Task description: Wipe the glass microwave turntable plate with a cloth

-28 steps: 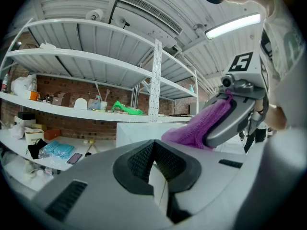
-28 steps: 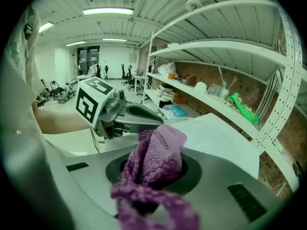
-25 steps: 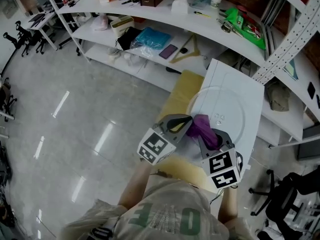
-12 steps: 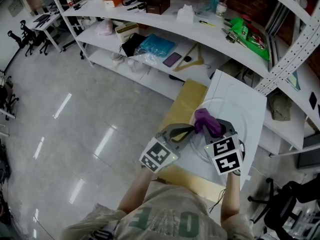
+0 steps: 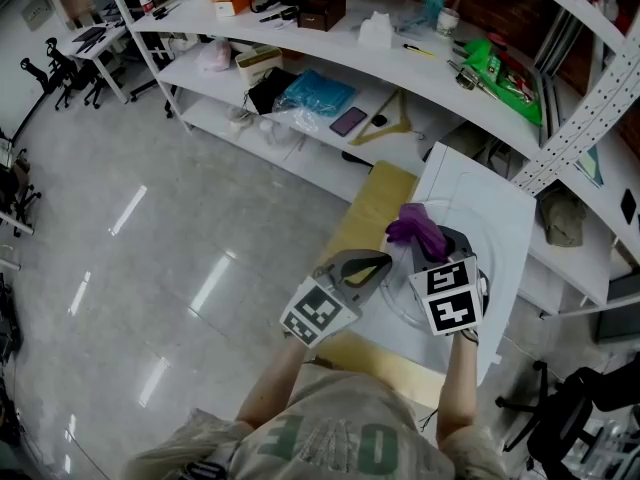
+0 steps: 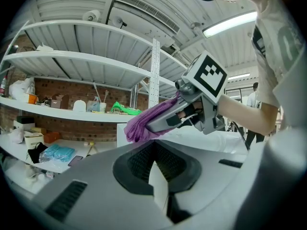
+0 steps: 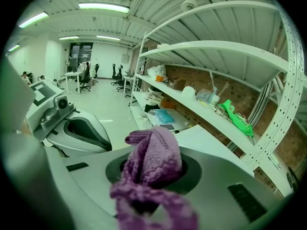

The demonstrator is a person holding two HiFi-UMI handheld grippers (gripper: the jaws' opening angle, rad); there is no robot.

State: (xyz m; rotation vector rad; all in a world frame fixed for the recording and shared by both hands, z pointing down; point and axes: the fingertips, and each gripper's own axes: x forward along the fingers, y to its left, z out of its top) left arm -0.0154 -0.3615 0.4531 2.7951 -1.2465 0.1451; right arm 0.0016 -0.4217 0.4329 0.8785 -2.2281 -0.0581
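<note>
Right tongs (image 5: 428, 244) pinch purple cloth (image 5: 417, 225) above plate rim (image 5: 487, 230); left tongs (image 5: 381, 261) closed alongside.

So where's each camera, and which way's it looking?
Head view: on the person's head, looking down at the left gripper and right gripper by the glass plate; arms and shirt show.
Left gripper view: on the left gripper, facing the right gripper and shelves; a forearm shows.
Right gripper view: on the right gripper, facing past the purple cloth to shelves; no body shows.
All three see the purple cloth.
</note>
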